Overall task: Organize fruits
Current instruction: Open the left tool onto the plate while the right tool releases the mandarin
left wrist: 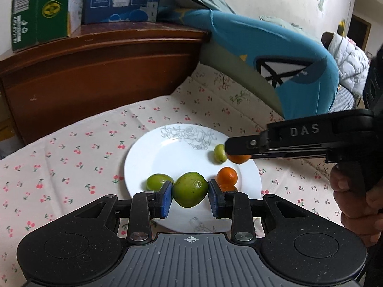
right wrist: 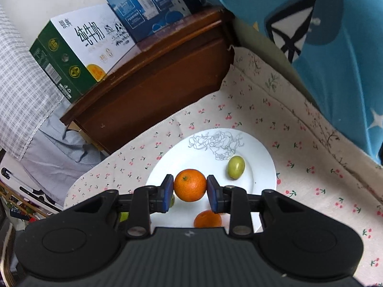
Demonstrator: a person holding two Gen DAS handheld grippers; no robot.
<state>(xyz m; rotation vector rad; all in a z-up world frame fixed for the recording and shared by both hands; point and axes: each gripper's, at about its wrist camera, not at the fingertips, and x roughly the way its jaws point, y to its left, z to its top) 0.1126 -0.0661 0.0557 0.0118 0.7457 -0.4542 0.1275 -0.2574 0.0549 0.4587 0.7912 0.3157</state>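
Your left gripper (left wrist: 190, 195) brackets a large green fruit (left wrist: 190, 189) over the white plate's (left wrist: 153, 157) near rim, pads beside it (contact unclear). Your right gripper (right wrist: 190, 190) clamps an orange (right wrist: 190, 185) above the plate. Farther in lie another orange (left wrist: 227, 175) and a small green fruit (left wrist: 220, 153).

Room and obstacles around the plate

The far side is closed off by a wooden headboard (right wrist: 153, 81) and a blue pillow (right wrist: 335, 55); bare cloth (left wrist: 71, 157) is left open on the left, while the plate (left wrist: 153, 157) is crowded near its front rim by fruit.
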